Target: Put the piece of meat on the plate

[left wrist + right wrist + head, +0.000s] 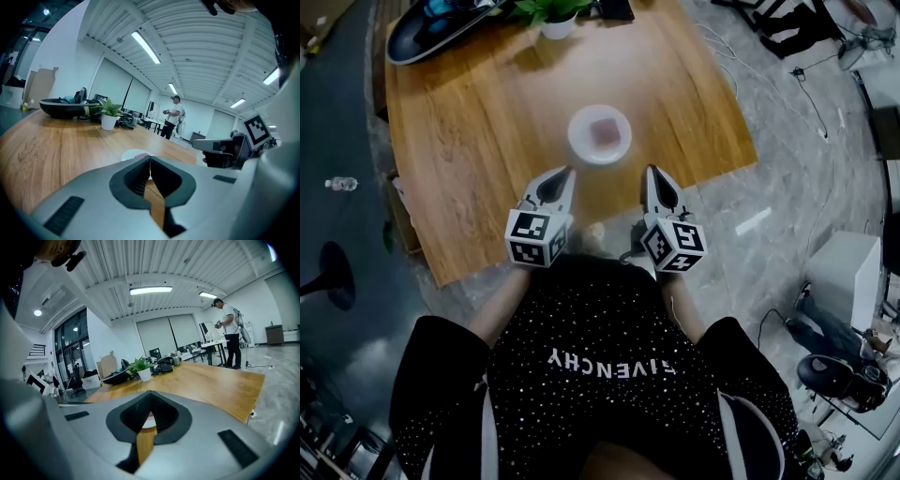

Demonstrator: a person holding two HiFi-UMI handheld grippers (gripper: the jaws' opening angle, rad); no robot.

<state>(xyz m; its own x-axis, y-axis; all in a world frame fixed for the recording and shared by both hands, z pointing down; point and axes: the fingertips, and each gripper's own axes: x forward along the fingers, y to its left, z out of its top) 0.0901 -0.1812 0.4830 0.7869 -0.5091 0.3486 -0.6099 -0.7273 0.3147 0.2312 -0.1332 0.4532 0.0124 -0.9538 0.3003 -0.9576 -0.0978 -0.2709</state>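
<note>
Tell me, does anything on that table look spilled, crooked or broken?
Nothing stands out. The piece of meat lies in the middle of the white plate, the plate sits flat on the wooden table, and the potted plant at the far edge stands upright.

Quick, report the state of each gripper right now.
Left gripper: closed, holding nothing.
Right gripper: closed, holding nothing.
</note>
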